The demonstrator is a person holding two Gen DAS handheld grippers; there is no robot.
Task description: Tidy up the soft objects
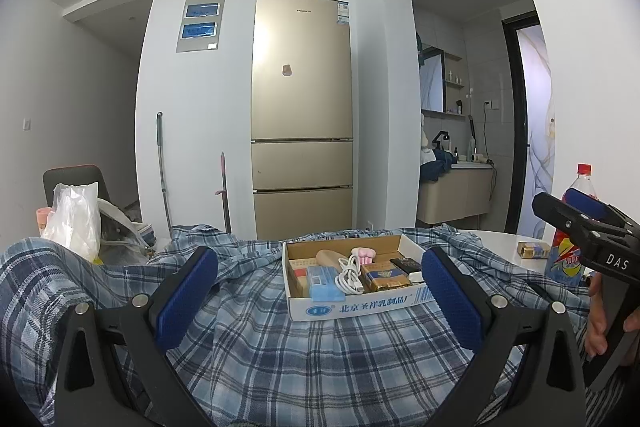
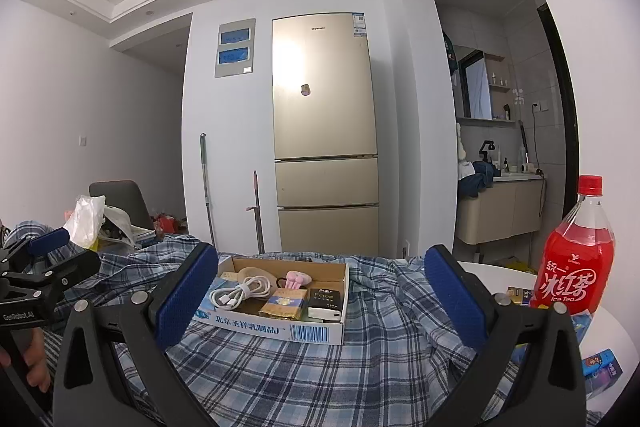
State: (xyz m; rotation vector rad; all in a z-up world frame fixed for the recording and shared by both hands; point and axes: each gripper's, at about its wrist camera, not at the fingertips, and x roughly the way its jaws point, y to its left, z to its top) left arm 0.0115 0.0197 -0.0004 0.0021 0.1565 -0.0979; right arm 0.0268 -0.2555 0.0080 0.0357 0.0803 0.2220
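Both wrist views low, near plaid cloth (image 1: 304,355), facing fridge (image 1: 302,115); share cardboard box (image 2: 276,331).

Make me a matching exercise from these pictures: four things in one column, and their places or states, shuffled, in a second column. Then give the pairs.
Things:
1. plaid cloth
2. white cable
3. ice tea bottle
4. left tool

Places or states:
A. coiled inside the cardboard box
B. open, holding nothing
C. spread under the box
D. upright on the white table

Pairs: 1-C, 2-A, 3-D, 4-B
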